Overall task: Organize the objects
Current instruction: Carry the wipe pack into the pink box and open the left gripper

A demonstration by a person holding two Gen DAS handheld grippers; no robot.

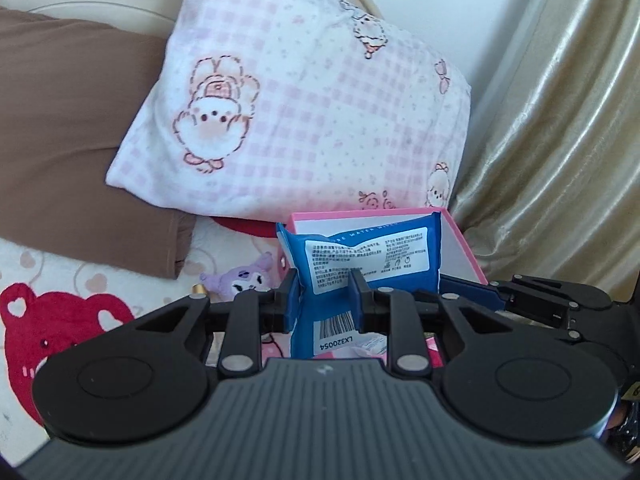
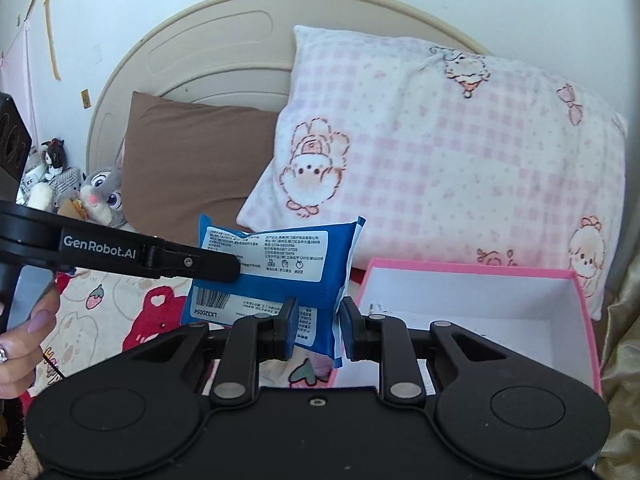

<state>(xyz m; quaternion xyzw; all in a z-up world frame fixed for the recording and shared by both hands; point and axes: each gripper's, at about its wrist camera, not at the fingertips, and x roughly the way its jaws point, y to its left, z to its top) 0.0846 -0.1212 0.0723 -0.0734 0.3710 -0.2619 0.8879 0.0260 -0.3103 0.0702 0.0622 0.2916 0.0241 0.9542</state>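
While both of your grippers clamp the blue wipes pack, it hangs in the air above the bedspread, just left of the open pink box that stands on the bed near the checked pillow. Your right gripper has its jaws closed on the near right edge of the pack, where the film creases between the pads. Your left gripper has its jaws closed on the pack's other end; in the right wrist view one of its fingers lies across the white label from the left. The pack is soft film, and it already buckles between the two grips. Should your hands drift apart, the film may stretch or pull out of one grip; should they close together, the pack will fold and may not sit flat in the box. The right hold is near the seam edge, a thin bite that looks liable to slip. The box appears light and empty, so a gripper or the pack catching its pink rim could push it toward the gold curtain. A purple plush toy lies on the bedspread below the pack; keep clear of it as you carry across.
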